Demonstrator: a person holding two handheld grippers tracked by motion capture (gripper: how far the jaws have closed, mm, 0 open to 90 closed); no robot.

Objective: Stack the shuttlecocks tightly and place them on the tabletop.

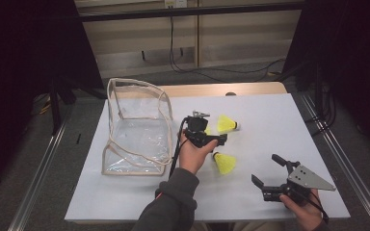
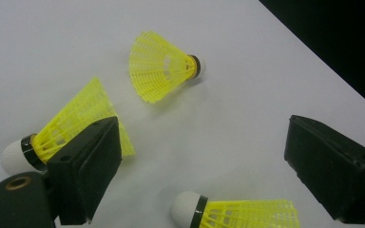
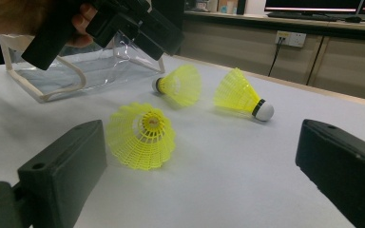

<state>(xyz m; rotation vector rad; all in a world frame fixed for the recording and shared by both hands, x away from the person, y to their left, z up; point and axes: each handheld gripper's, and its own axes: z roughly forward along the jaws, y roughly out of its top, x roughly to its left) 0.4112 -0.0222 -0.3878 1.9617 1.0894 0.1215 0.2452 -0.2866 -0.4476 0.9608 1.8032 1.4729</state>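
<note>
- Clearly early stage: three yellow shuttlecocks lying on white desk (image 1: 270,120), none inside clear pouch (image 1: 135,130); judged goal = shuttlecocks into pouch.
- Clear pouch at approx 9 o'clock of desk centre in high view, standing open, looks empty as far as visible.
- Left gripper (image 1: 211,139) near desk centre, hovering over the shuttlecock cluster, pointing toward 3 o'clock.
- Left fingers (image 2: 88,166) released, spread wide, nothing pinched; pads not pressing on anything.
- Far shuttlecock (image 1: 227,124) at approx 1 o'clock of left gripper, lying on its side, cork toward 3 o'clock.
- Near shuttlecock (image 1: 224,162) at approx 5 o'clock of left gripper, on desk, untouched.
- Third shuttlecock (image 2: 71,126) seen in left gripper view just behind left-hand finger, at 10 o'clock; mostly hidden under gripper in high view; touching finger or not: can't tell.
- Right gripper (image 1: 270,173) at approx 5 o'clock of desk, well apart from cluster, resting low near front edge.
- Right fingers (image 3: 62,175) released, wide gap, empty; near shuttlecock sits ahead at 11 o'clock in right gripper view, beyond the tips.
- Done so far, per pics: nothing bagged.
- Left to do, prob.: close on one shuttlecock, lift, carry toward 9 o'clock, drop into pouch; repeat x3.
</note>
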